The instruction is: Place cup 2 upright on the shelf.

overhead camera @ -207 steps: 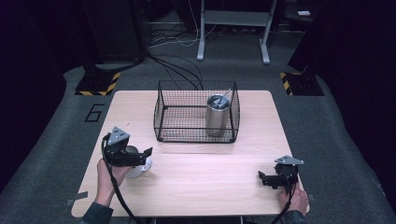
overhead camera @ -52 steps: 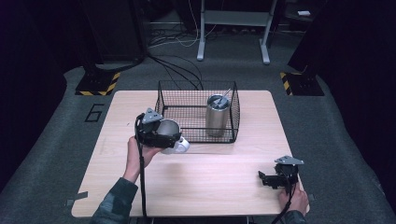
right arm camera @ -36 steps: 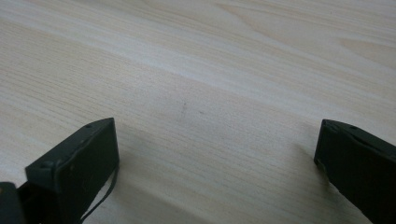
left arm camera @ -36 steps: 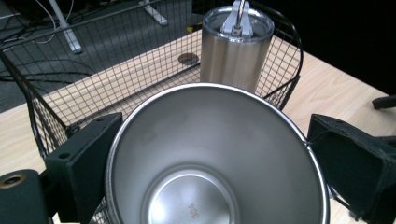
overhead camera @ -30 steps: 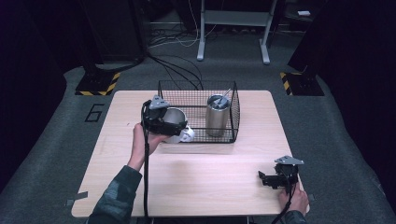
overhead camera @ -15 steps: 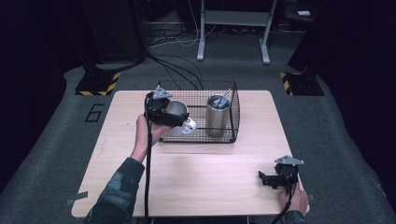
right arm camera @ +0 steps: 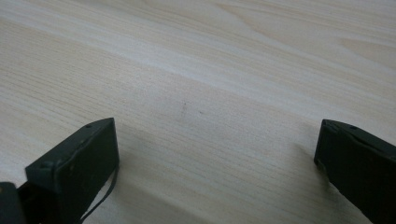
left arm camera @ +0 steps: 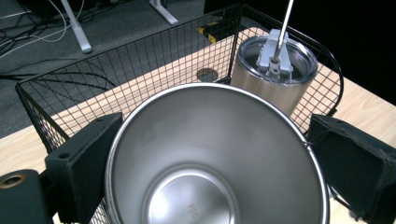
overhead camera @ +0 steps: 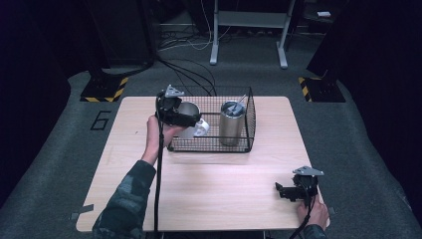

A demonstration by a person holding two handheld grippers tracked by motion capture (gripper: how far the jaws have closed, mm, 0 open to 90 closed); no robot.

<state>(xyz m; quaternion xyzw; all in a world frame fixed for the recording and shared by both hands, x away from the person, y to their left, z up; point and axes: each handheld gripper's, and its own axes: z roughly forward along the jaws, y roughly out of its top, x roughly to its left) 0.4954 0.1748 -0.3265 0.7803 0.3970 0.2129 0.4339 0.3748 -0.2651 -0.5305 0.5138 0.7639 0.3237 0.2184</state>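
Just left of the high view's centre, the left gripper is raised over the left end of the black wire basket, its jaws spread wide and clamped against opposite sides of an open steel cup, whose shiny inside faces the left gripper view. A lidded steel tumbler with a straw stands upright in the basket's right part, just beside the held cup. At the lower right of the high view, the right gripper rests low on the wooden table, its jaws wide apart around bare wood.
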